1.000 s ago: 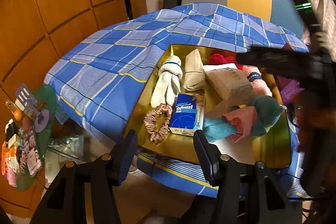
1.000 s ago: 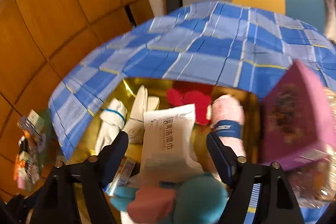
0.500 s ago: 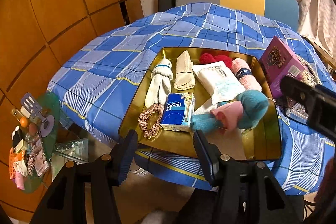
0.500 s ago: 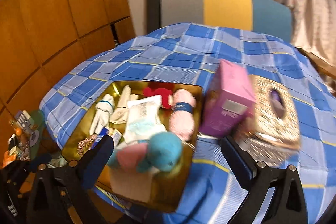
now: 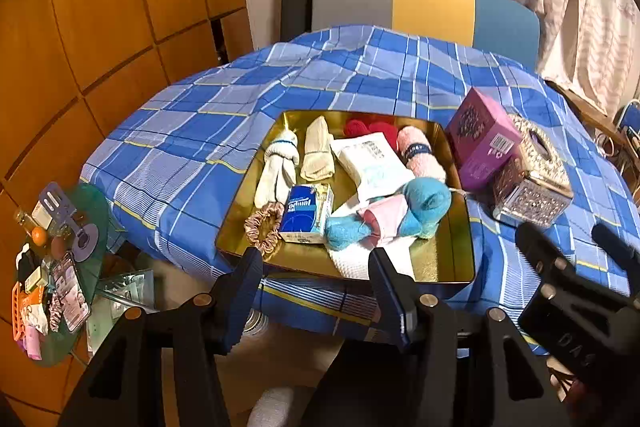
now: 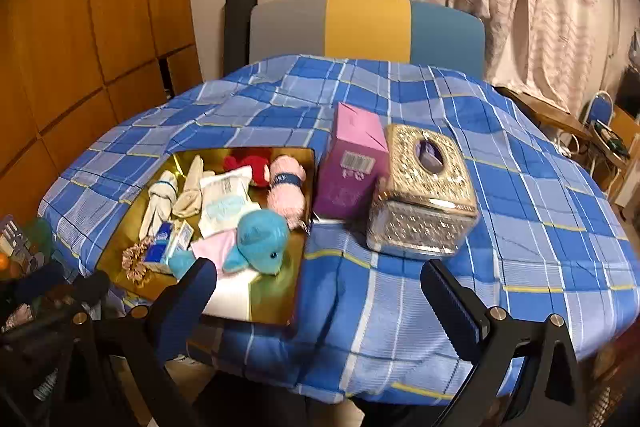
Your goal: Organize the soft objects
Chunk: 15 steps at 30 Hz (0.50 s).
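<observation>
Both tongs have been drawn back from the gold tray (image 5: 448,259); the left tongs (image 5: 316,279) and right tongs (image 6: 320,291) are held open and empty. Lying in the tray, the blue plush (image 6: 260,239), socks (image 5: 276,167) and pink roll (image 5: 420,155) are judged light and yielding, best pinched at a bulky middle; the wipes pack (image 5: 372,163) may slip. A loose checked cloth (image 6: 520,227) covers the desk; a chair (image 6: 368,27) stands behind.

Gold tray (image 5: 444,259) on blue-and-white checked cloth (image 5: 192,155) with thin yellow lines. Inside the tray: turquoise plush (image 5: 424,201), pink towel roll (image 5: 420,155) with navy band, red plush (image 5: 372,127), white socks (image 5: 276,163), blue-and-white tissue pack (image 5: 306,213). Beside the tray: purple-pink box (image 6: 352,163), glittering silver tissue box (image 6: 424,195).
</observation>
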Each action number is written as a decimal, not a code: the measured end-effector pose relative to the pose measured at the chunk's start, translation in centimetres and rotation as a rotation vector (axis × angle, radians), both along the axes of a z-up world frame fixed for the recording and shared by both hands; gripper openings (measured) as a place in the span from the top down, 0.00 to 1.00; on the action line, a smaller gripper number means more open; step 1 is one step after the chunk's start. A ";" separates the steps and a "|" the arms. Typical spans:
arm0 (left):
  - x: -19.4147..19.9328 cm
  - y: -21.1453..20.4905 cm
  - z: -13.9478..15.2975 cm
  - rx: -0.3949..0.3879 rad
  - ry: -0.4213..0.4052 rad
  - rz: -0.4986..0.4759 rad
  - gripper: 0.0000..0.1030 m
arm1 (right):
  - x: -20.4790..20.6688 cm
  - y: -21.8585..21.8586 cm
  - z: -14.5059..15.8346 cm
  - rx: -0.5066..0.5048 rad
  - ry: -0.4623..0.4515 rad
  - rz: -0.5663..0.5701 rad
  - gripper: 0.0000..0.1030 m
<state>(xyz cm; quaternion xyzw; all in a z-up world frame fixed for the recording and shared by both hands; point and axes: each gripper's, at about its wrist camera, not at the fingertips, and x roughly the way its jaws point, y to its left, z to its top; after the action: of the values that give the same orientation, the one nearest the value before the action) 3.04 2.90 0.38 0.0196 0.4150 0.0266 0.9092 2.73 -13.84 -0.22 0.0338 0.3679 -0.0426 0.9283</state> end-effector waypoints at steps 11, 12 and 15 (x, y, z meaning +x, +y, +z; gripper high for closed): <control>-1.4 -0.3 1.0 0.006 -0.027 -0.019 0.46 | -1.5 -0.1 1.2 0.003 0.014 -0.036 0.00; -1.5 -0.3 1.1 0.002 -0.028 -0.021 0.46 | -1.5 0.0 1.2 -0.009 0.019 -0.039 0.00; -1.6 -0.1 1.4 0.004 -0.037 -0.019 0.46 | -1.4 0.1 1.0 -0.038 0.035 -0.047 0.00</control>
<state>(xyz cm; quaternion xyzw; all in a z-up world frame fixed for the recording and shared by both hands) 1.39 2.75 1.74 0.0248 0.3978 0.0190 0.9169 1.34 -13.70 0.73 0.0239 0.3825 -0.0718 0.9209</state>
